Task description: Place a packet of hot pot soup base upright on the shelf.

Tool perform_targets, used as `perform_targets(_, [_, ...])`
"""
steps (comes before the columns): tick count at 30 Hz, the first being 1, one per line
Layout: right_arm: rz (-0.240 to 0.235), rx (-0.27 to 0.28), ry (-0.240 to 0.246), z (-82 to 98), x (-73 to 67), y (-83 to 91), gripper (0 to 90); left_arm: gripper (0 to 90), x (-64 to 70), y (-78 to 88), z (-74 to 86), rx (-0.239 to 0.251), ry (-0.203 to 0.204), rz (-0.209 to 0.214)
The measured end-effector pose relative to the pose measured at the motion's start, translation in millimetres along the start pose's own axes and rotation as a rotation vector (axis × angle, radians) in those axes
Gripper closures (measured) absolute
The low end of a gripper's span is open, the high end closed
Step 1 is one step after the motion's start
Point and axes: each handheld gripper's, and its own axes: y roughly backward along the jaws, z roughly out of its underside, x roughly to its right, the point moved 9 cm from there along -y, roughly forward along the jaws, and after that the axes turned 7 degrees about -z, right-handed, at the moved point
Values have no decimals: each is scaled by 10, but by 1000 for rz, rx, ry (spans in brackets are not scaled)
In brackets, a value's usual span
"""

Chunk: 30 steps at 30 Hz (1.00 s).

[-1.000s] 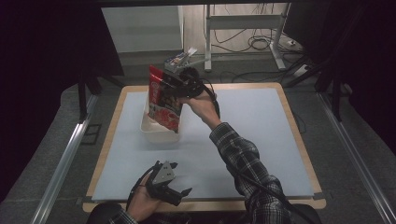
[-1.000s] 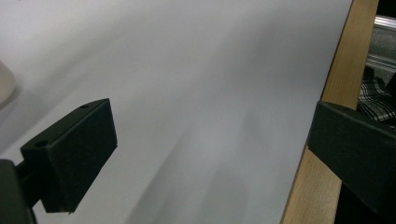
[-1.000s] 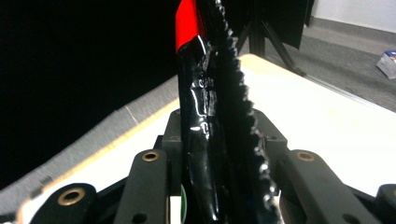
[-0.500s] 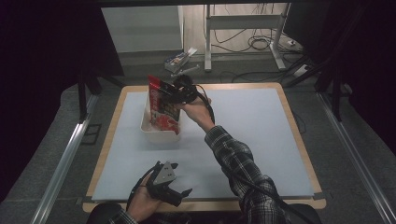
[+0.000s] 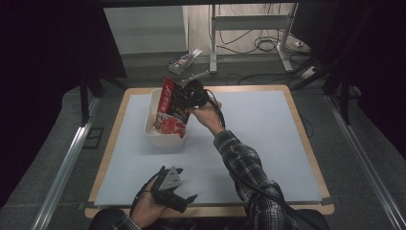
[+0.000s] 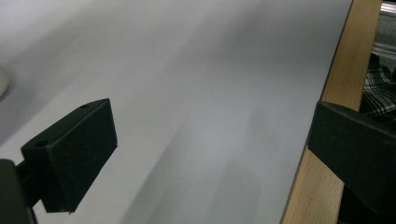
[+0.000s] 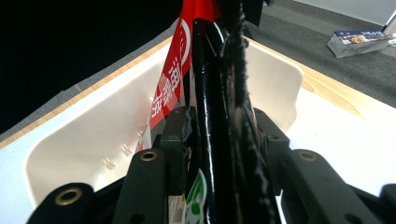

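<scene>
1. The right gripper [image 5: 184, 98] has its jaws clamped on a red-and-black glossy snack packet [image 5: 171, 111], which stands tilted with its lower end inside the white rectangular plastic tub [image 5: 152, 132], at 11 o'clock on the pale grey mat [image 5: 268, 143].
2. Risk: on release the tall packet may topple over the tub's 3 o'clock wall, because it leans that way.
3. Risk: downward pressure could tip or slide the light tub.
4. The left gripper [image 5: 184, 200], at 6 o'clock, is wide open and empty; it cannot steady the tub.
</scene>
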Motion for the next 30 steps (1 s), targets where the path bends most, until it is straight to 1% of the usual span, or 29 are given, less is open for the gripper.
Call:
perform_targets(1, [5, -6, 12, -1, -2, 2, 594, 14, 1, -1, -1, 0, 0, 0])
perform_targets(2, [20, -12, 28, -6, -6, 4, 564, 14, 1, 0, 0, 0, -1, 0])
perform_targets(3, [36, -21, 55, -16, -13, 11, 553, 14, 1, 0, 0, 0, -1, 0])
perform_targets(4, [41, -26, 68, -24, -25, 18, 520, 14, 1, 1, 0, 1, -1, 0])
perform_targets(6, [57, -33, 98, -44, -25, 33, 380, 14, -2, 3, -1, 2, 1, 0])
perform_targets(7, [54, -36, 98, -51, -26, 47, 324, 14, -3, 4, -2, 3, 0, 0])
perform_targets(8, [54, -36, 98, -51, -26, 47, 324, 14, -3, 4, -2, 3, 0, 0])
perform_targets(9, [52, -21, 93, -79, 5, 83, 203, 14, -2, 3, -2, 3, 0, 0])
perform_targets(10, [52, -21, 93, -79, 5, 83, 203, 14, -2, 3, -2, 3, 0, 0])
perform_targets(11, [33, -26, 77, -69, 18, 104, 132, 14, 0, 2, -2, 3, -1, 1])
perform_targets(13, [20, -32, 75, -51, 22, 123, 113, 14, 2, -1, -1, 3, 1, 2])
perform_targets(14, [12, -37, 79, -38, 20, 132, 86, 14, 2, -1, -1, 3, 1, 2])
perform_targets(18, [16, -46, 92, -9, 14, 185, 45, 13, 0, 0, -1, 3, 2, 1])
perform_targets(22, [8, -36, 104, -15, -3, 233, 40, 13, -2, 3, -3, 5, 4, 1])
perform_targets(23, [11, -36, 111, -14, -9, 278, 38, 13, -5, 4, -4, 6, 6, 1])
perform_targets(28, [8, -30, 121, 8, -33, 389, 38, 13, -15, 10, -8, 11, 14, -1])
perform_targets(30, [6, -36, 127, 35, -42, 428, 38, 13, -19, 12, -12, 14, 18, -3])
